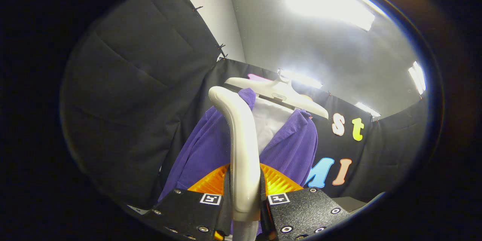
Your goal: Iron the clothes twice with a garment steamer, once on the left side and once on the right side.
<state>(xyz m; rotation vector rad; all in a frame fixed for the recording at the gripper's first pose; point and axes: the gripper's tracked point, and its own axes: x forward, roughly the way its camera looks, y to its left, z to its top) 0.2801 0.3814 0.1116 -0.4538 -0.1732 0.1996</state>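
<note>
Your gripper (245, 205) has both fingers (188, 211) clamped on the pale handle of the garment steamer (241, 147), one finger pressing on each side of it. The handle rises from between the fingers and curves over at its upper end, crossing in front of the clothes. Just beyond the fingers an orange ribbed part (276, 182) of the steamer spreads out on both sides of the handle; its lower portion is hidden behind the fingers, and whether it touches the fabric cannot be told. The clothes, a purple jacket (290, 147) over a white inner garment (269, 120), hang on a white hanger (278, 96) beyond the steamer. The handle covers the middle of the jacket's front, and the jacket's hem is cut off behind the fingers. The hanger's hook is lost in the glare of a ceiling light (327, 2). Black cloth walls (131, 83) stand behind and beside the jacket.
</note>
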